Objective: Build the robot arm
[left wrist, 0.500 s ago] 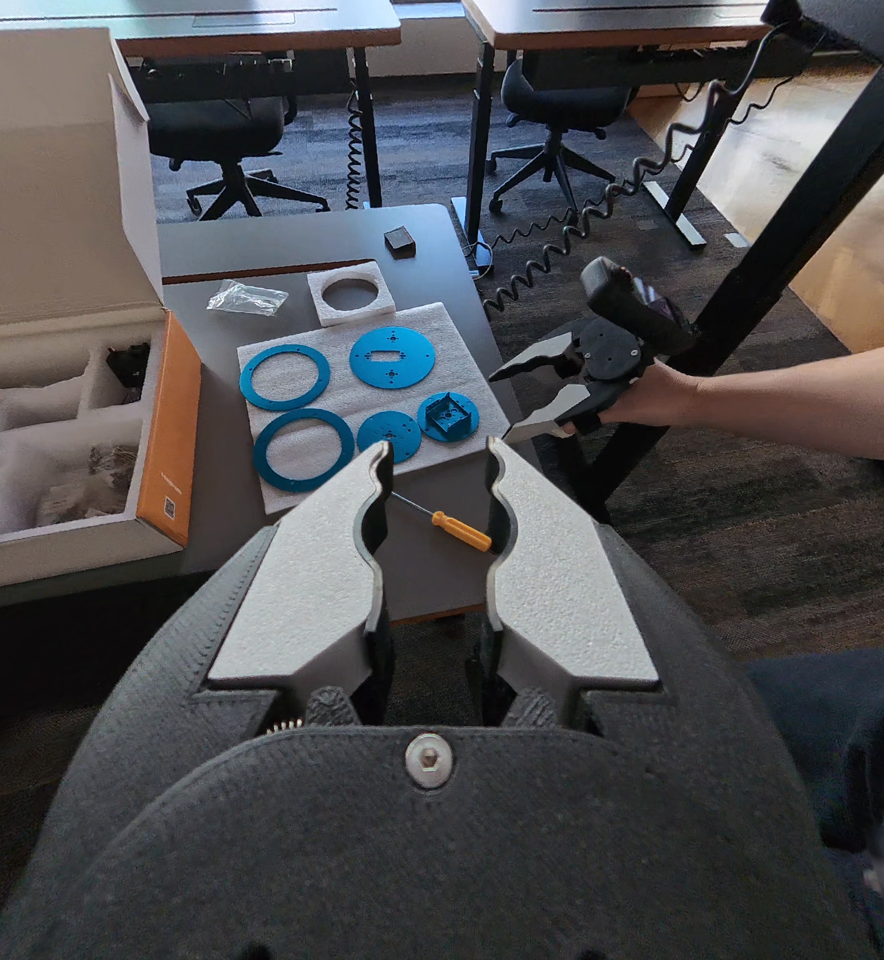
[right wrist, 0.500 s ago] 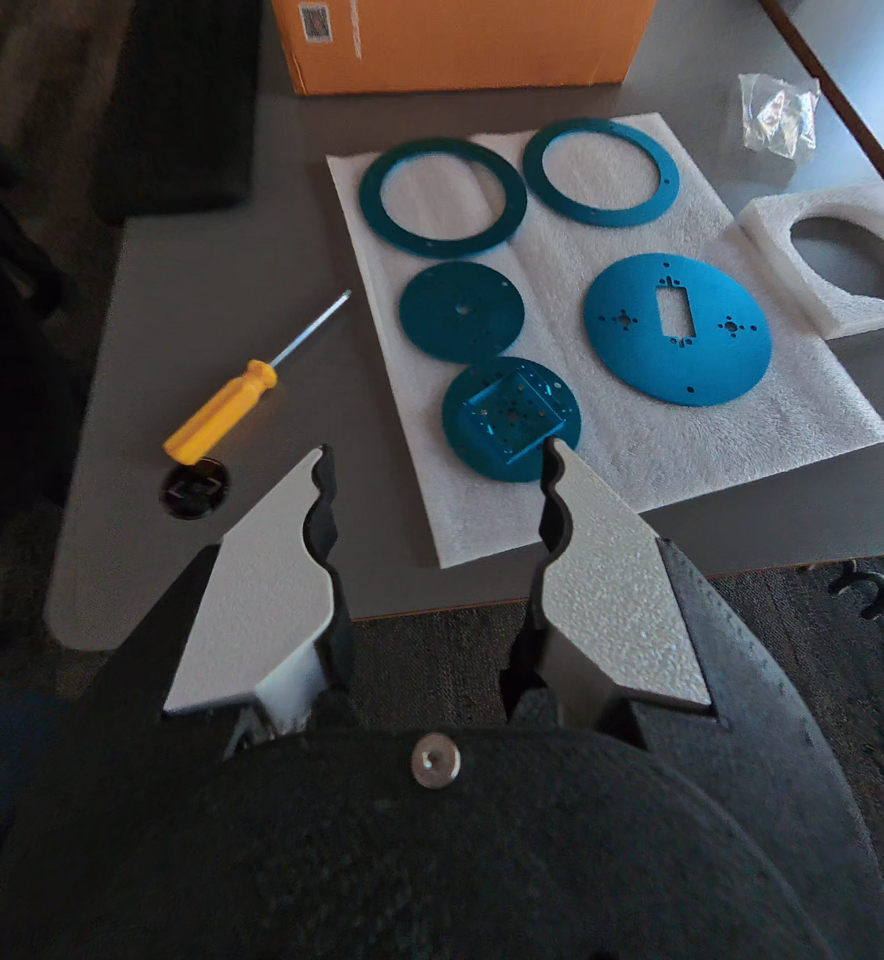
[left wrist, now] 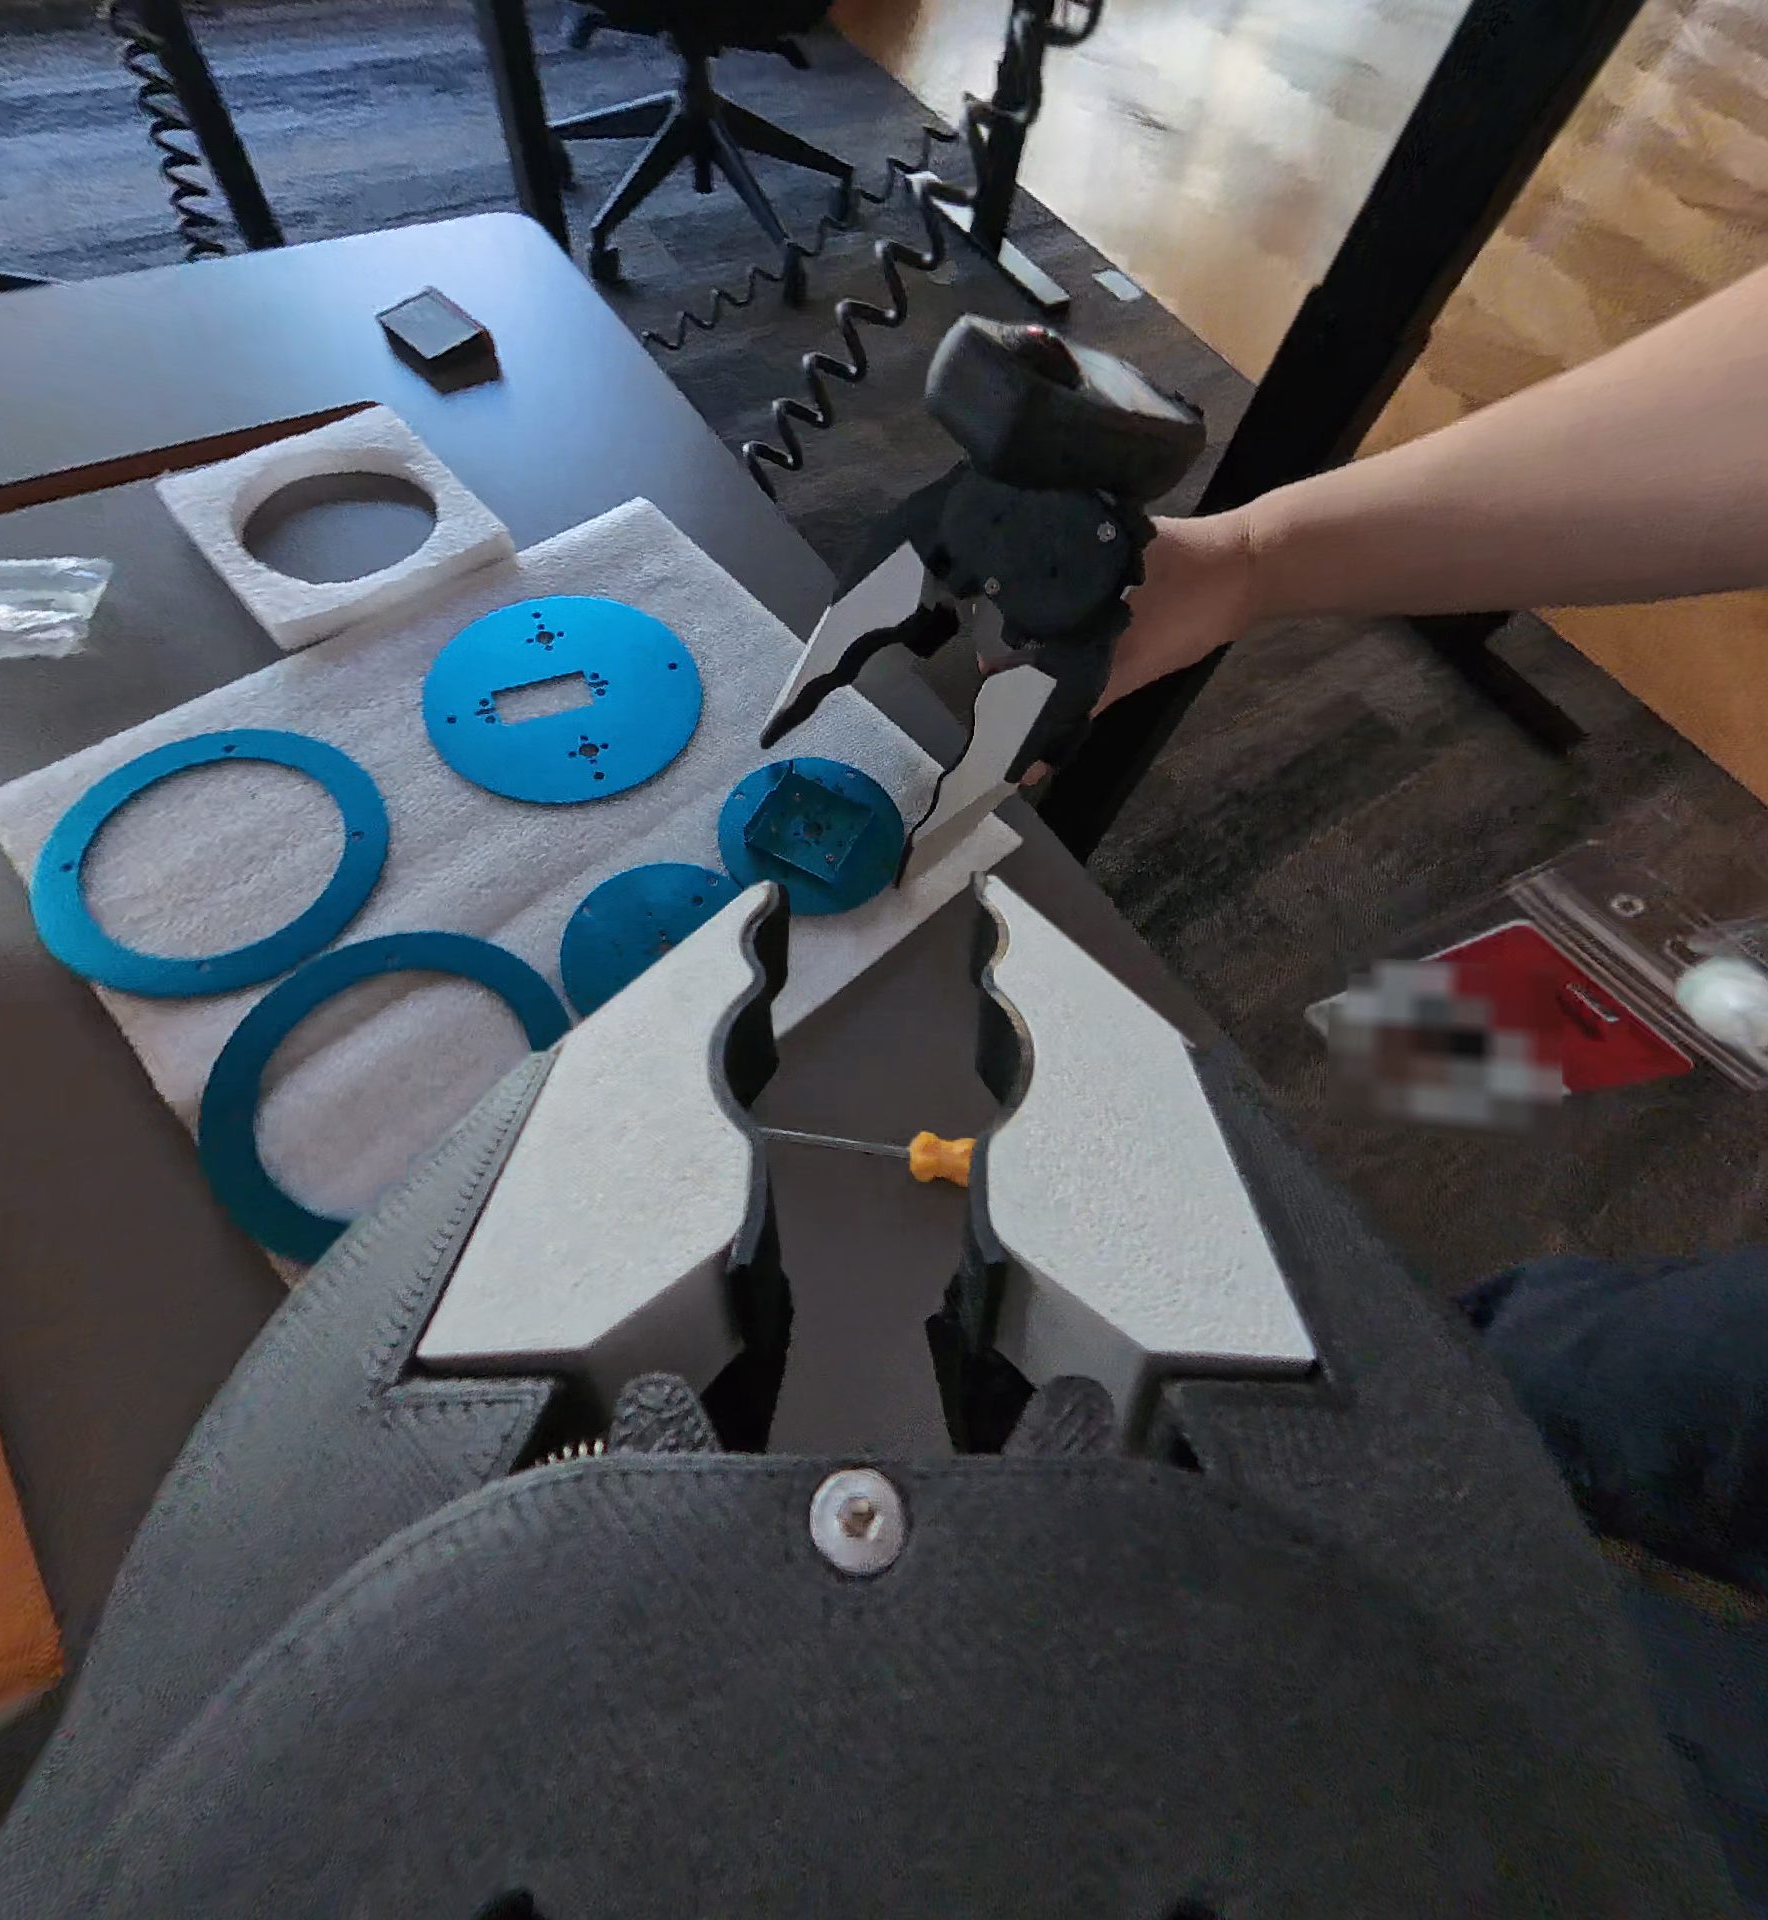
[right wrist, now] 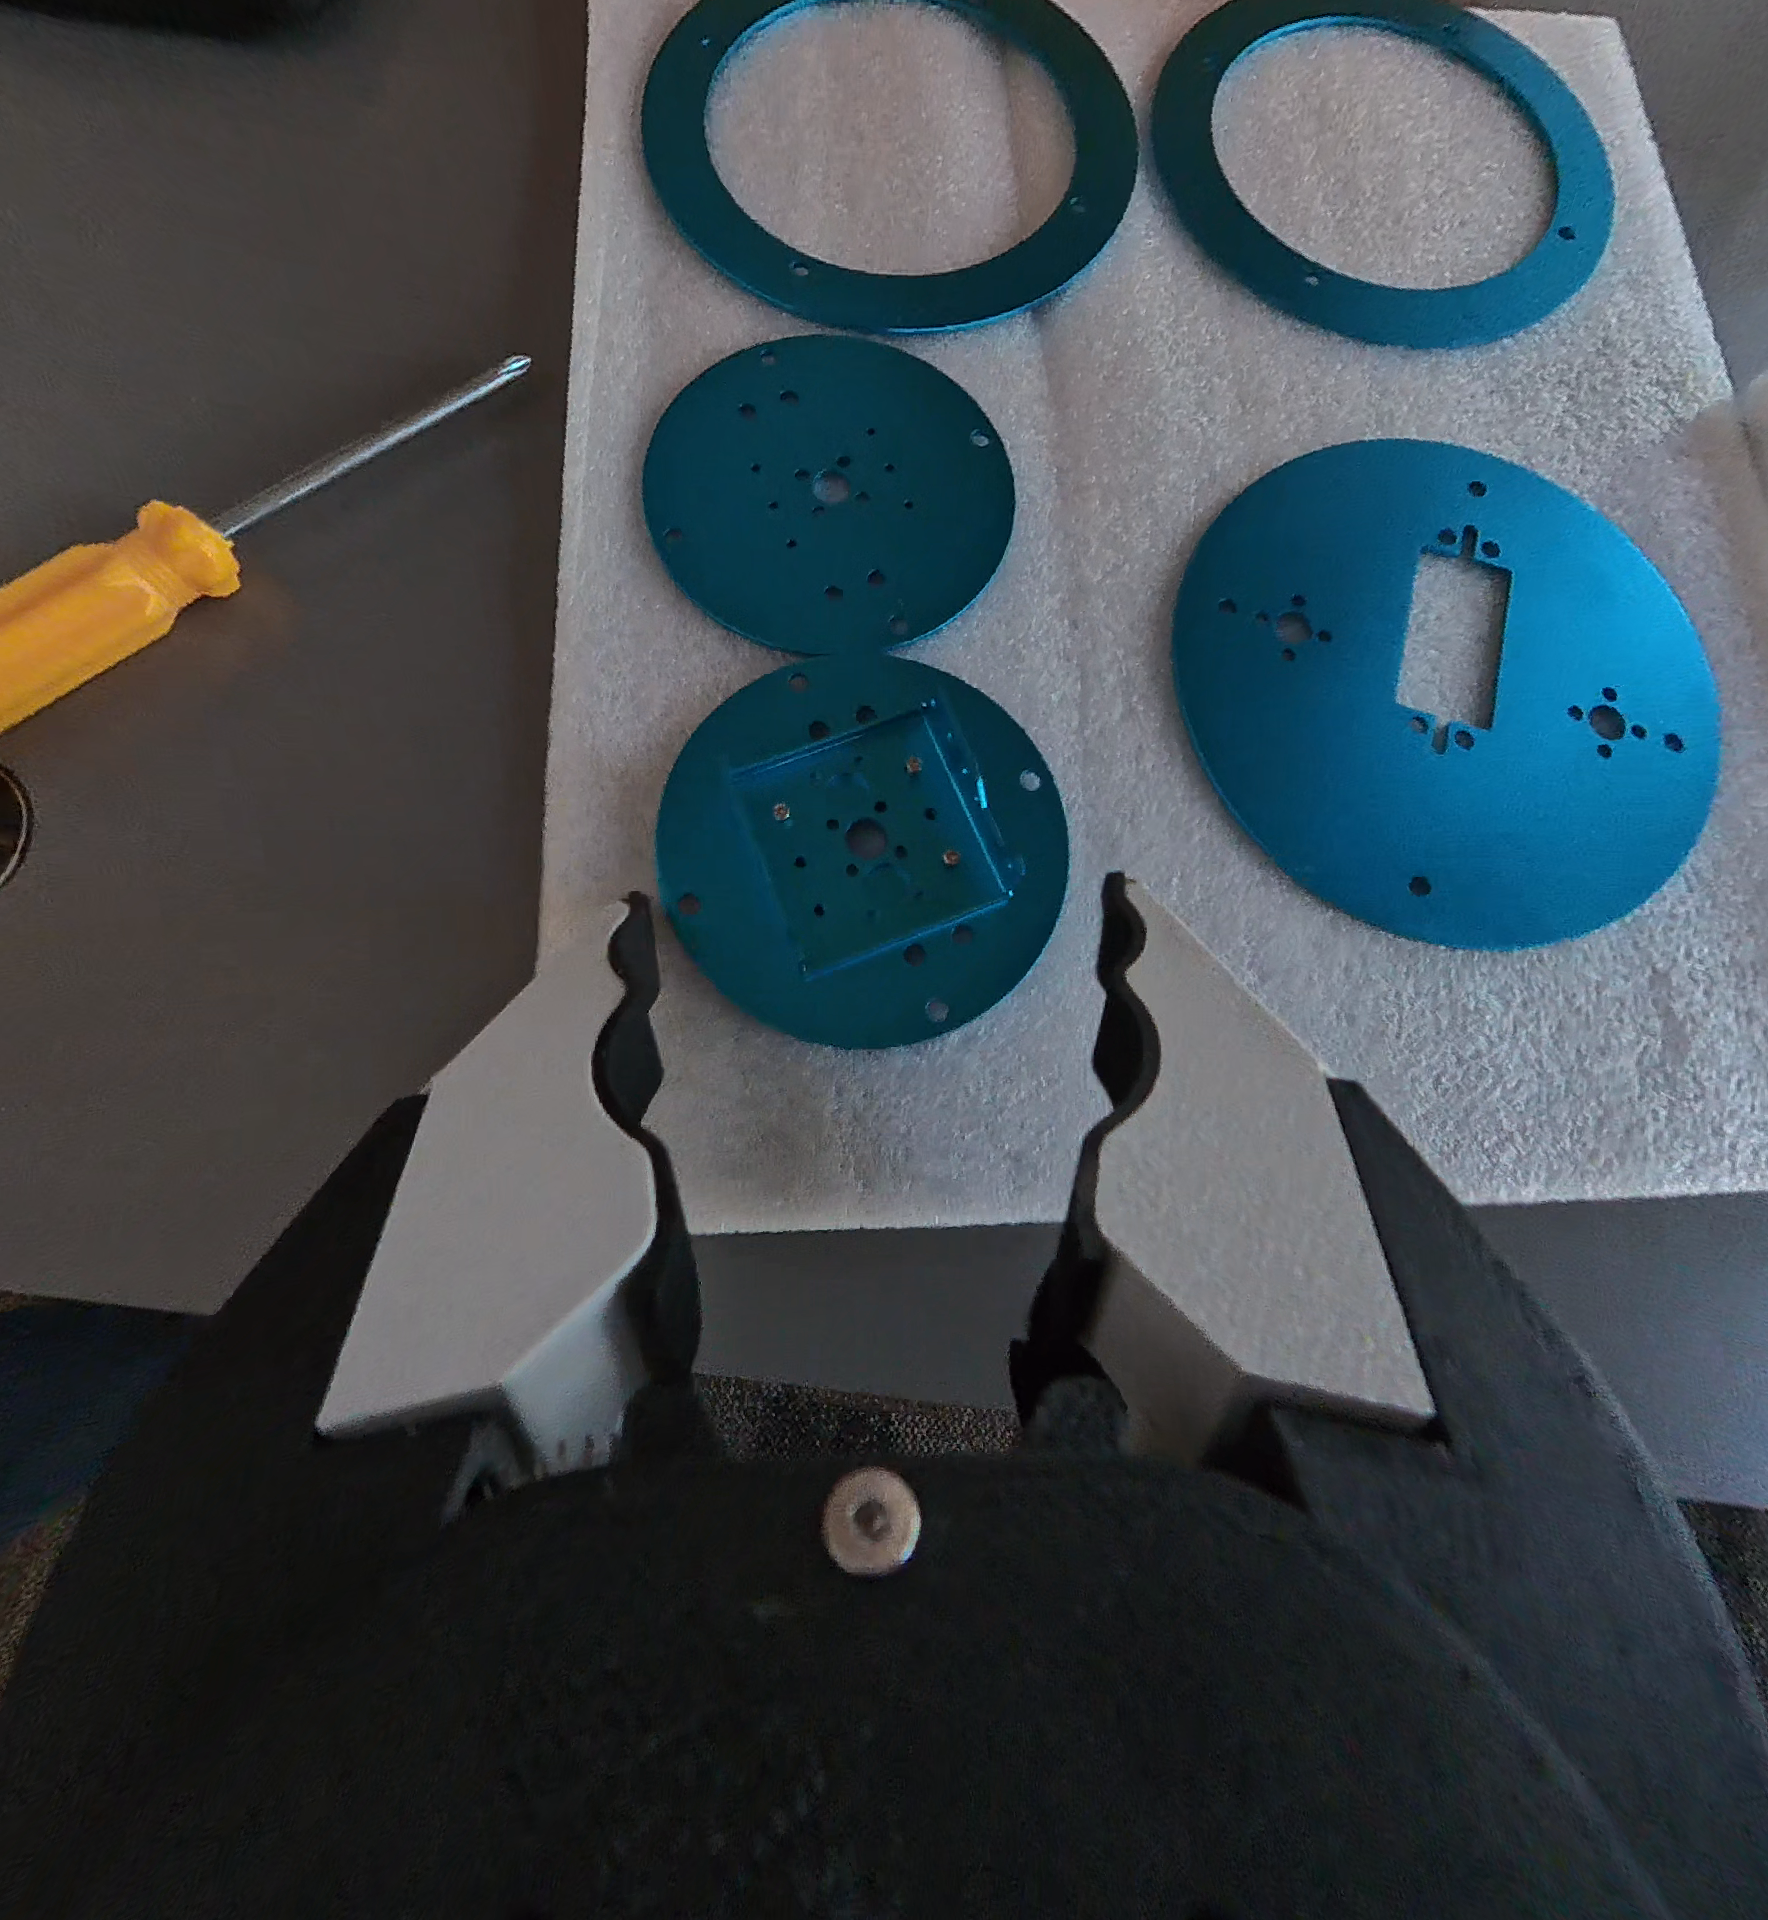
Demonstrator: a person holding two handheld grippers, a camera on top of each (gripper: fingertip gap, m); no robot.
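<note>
In the left wrist view the left tool [left wrist: 875, 899] hung spread and empty above the near edge of the bench [left wrist: 184, 343]. A screwdriver [left wrist: 901, 1151] lay on the bench just below the gap between its fingers. Ahead and to its left a foam sheet [left wrist: 412, 831] carried two rings, two plain discs and a disc with a square bracket [left wrist: 810, 834]. Beyond that disc the right tool [left wrist: 828, 810], held in a hand [left wrist: 1171, 613], reached over the sheet's corner, also spread. In the right wrist view the right tool [right wrist: 875, 894] was spread and held nothing, its fingertips either side of the near edge of the bracket disc [right wrist: 859, 847]; I cannot tell whether they touched it. The small disc [right wrist: 826, 494] lay just beyond, the slotted disc [right wrist: 1446, 691] to the right, the screwdriver [right wrist: 80, 623] well to the left.
</note>
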